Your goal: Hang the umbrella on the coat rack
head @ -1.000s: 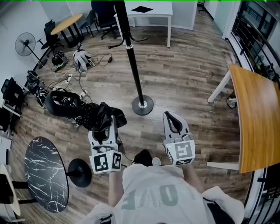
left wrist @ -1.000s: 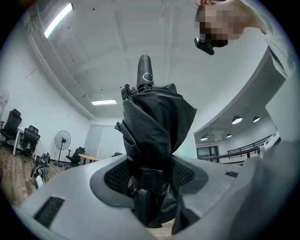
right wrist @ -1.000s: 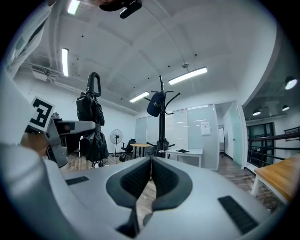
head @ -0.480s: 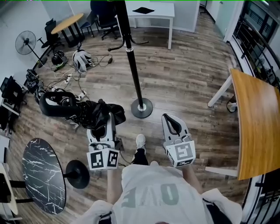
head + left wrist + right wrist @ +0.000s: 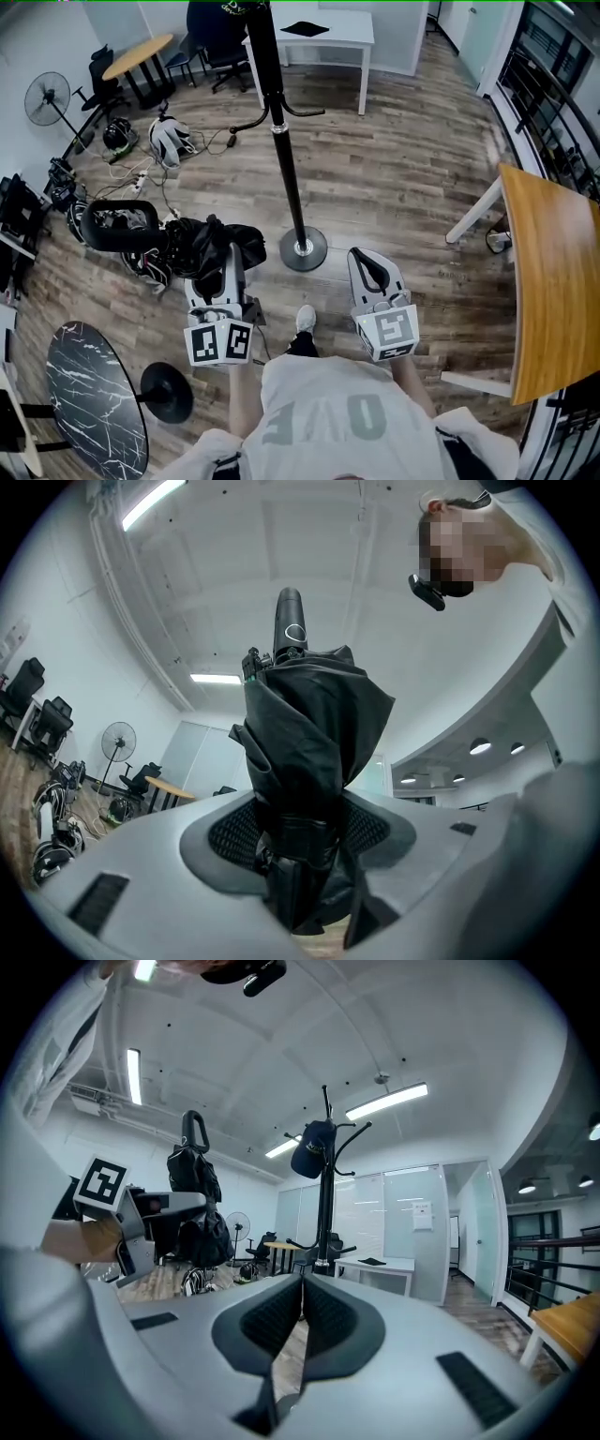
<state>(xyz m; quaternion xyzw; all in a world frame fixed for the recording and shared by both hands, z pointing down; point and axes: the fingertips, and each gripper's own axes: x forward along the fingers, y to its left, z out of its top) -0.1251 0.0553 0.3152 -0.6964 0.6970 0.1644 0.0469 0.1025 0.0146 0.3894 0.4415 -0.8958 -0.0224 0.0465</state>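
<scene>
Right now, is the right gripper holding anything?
No, the right gripper has its jaws pressed together with nothing between them; the umbrella is clamped in the left gripper.

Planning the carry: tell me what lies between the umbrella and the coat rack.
Nothing: the head view shows only bare floor between the umbrella, shut in the left gripper, and the coat rack.

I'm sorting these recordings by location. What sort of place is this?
Probably an office or lab workspace: a white desk with an office chair beside it, glass partition walls, and a standing fan near a tangle of cables on the wood floor.
</scene>
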